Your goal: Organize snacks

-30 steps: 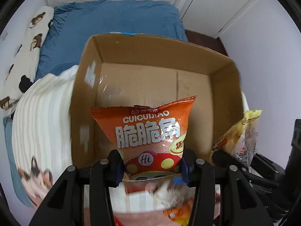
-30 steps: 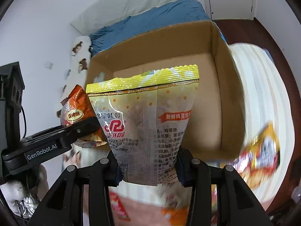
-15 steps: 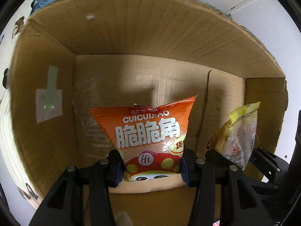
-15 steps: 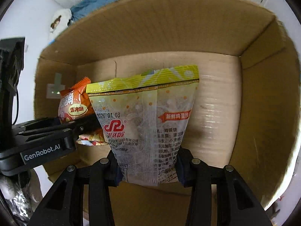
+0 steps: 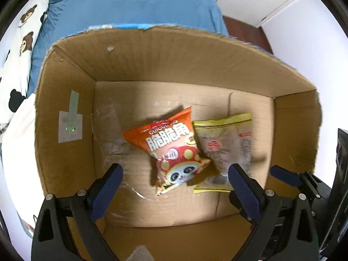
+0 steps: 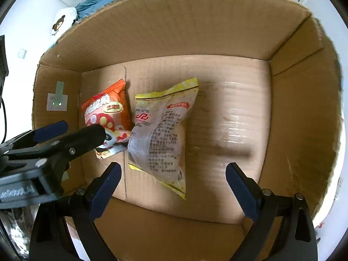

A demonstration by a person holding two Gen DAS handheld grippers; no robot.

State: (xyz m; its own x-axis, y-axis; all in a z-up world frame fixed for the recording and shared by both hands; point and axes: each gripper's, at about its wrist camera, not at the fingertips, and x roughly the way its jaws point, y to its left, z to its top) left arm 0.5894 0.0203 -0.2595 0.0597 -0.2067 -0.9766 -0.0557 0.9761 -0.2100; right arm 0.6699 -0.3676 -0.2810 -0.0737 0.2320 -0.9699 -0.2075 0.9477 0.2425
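An open cardboard box [image 5: 174,61] fills both views. On its floor lie an orange snack bag [image 5: 171,150] and, touching its right side, a yellow and clear snack bag [image 5: 226,145]. My left gripper [image 5: 175,174] hangs above the orange bag, its jaws opening wide, and nothing is pressed between the pads. In the right wrist view my right gripper [image 6: 173,169] hovers over the yellow bag [image 6: 161,134], its jaws also opening and gripping nothing. The orange bag [image 6: 104,113] lies to the left, partly hidden by my left gripper [image 6: 74,130].
The box [image 6: 195,21] stands on a bed with blue bedding [image 5: 130,4] and a bear-print pillow [image 5: 19,32]. A taped paper label [image 5: 70,121] is stuck on the box's left wall. The right half of the box floor [image 6: 235,119] is bare cardboard.
Both grippers went down into the box with their bags, then opened. The orange and yellow bags left the jaws and now lie flat on the box floor.
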